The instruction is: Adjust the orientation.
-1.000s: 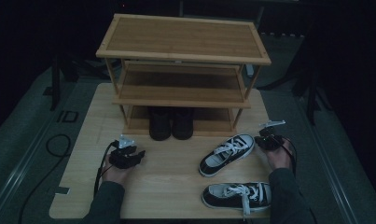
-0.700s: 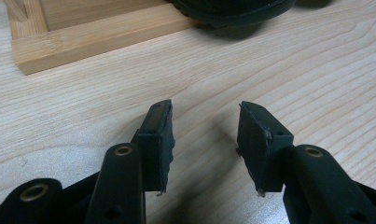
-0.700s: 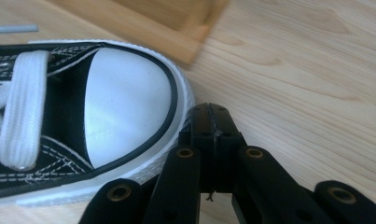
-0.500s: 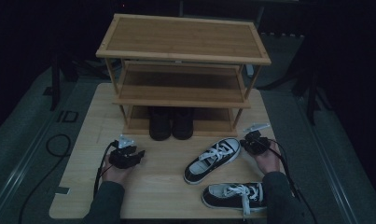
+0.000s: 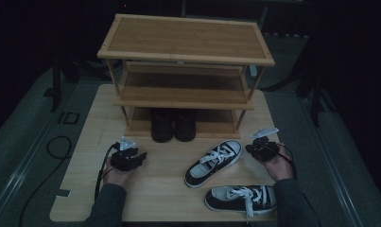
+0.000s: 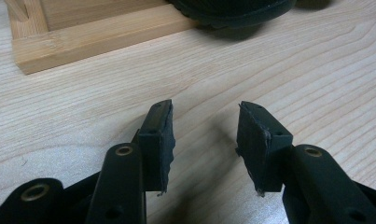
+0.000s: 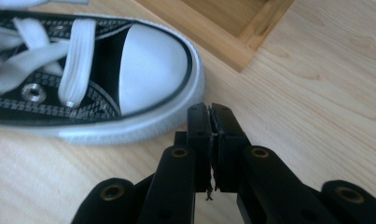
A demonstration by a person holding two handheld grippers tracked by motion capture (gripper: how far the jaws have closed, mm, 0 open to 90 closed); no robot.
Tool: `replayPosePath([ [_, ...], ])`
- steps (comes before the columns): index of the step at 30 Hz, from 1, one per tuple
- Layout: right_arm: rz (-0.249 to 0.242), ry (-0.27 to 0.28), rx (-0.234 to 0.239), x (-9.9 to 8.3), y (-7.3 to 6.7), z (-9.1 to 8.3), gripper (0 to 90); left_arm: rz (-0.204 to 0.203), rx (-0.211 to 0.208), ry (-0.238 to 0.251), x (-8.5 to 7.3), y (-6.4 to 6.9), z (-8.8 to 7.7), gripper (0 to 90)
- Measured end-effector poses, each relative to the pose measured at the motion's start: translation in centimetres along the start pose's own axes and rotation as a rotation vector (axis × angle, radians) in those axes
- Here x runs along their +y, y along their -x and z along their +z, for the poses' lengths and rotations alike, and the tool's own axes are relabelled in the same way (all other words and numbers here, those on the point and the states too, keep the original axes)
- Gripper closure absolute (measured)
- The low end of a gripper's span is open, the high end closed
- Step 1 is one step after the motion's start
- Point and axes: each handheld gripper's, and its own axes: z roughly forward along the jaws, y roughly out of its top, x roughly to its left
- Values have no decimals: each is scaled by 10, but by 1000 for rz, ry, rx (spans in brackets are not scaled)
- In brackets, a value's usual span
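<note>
The sneaker (image 5: 214,162) lies angled before the rack (image 5: 186,101) (dark pair already inside); its mate (image 5: 241,198) waits nearer. Right hand-held gripper (image 7: 212,122) pressed together beside its toe, left hand-held gripper (image 6: 204,135) apart, empty.

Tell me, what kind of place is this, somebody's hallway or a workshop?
Probably a recording setup, not a home: a three-tier bamboo shoe rack stands on a pale wooden table in a dark room, black-and-white canvas sneakers lie loose, and a black cable trails across grey floor.
</note>
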Motion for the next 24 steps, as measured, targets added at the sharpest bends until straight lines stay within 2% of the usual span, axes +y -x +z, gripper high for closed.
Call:
replayPosePath([
  [8,-8,-15,4,-10,-4,-14,829,0,1,1,0,0,0,561],
  [24,-18,-30,44,-25,-14,-43,807,1,1,3,0,0,0,561],
])
